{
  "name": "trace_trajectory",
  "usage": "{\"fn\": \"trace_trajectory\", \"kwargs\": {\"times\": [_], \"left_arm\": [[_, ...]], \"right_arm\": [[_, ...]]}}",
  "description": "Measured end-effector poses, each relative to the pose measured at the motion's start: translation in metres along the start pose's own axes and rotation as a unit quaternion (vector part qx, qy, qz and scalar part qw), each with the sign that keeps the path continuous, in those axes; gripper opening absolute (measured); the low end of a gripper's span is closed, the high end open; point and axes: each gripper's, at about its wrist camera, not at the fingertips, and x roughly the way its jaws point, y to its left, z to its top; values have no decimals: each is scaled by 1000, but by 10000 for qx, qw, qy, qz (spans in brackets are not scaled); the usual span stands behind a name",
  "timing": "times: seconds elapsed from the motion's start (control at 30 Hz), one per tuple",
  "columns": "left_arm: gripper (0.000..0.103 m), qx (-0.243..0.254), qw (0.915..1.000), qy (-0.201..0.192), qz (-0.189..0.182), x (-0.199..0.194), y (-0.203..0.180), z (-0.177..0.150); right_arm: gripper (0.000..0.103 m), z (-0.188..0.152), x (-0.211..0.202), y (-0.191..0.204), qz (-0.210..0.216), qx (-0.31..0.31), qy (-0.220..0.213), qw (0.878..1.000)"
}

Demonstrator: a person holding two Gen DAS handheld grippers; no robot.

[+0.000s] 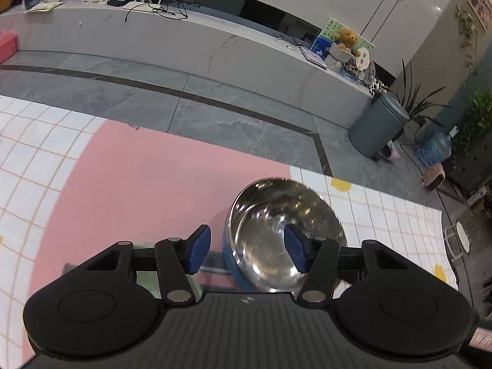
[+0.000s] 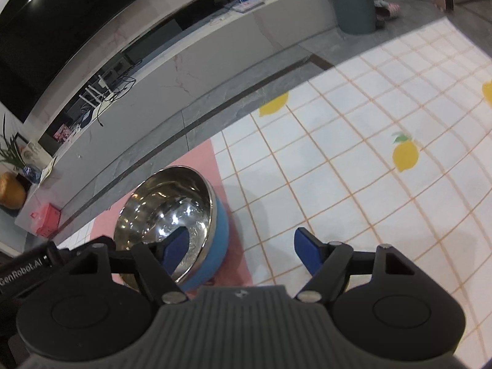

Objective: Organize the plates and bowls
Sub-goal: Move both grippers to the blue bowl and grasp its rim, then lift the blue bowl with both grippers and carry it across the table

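Observation:
A steel bowl with a blue outer shell (image 1: 276, 233) sits tilted on the pink mat (image 1: 138, 184). My left gripper (image 1: 247, 252) is open; its right finger reaches inside the bowl and its left finger stands outside the bowl's left wall. The same bowl shows in the right wrist view (image 2: 172, 215). My right gripper (image 2: 243, 252) is open; its left finger is inside the bowl and its right finger is over the checked cloth, apart from the bowl. Neither pair of jaws presses on the rim.
A white checked cloth with lemon prints (image 2: 369, 153) covers the surface around the mat. Beyond its far edge lie grey floor tiles (image 1: 215, 101), a long low white cabinet (image 1: 153, 40) and a grey bin (image 1: 378, 126). Part of the left gripper (image 2: 27, 267) shows beside the bowl.

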Motion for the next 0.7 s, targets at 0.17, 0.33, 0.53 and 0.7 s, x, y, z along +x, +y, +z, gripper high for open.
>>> {"fn": "trace_trajectory", "kwargs": {"times": [0.17,0.33,0.53,0.7], "left_arm": [[64,183,9990,35,397,21,-7,3],[39,134,9983,414,388,46,-7,-5],[14,190,9982,486,304,48,-6,-13],[13,255,9972,574,400,44,-8,-16]], "right_arm": [[73,1,17,2,102,82,11,9999],[60,-6,36,4,71,-40,175,9998],[29,-10,43,7,145,-124,373,9991],[24,-12,40,9,104,-174,425,9989]]}}
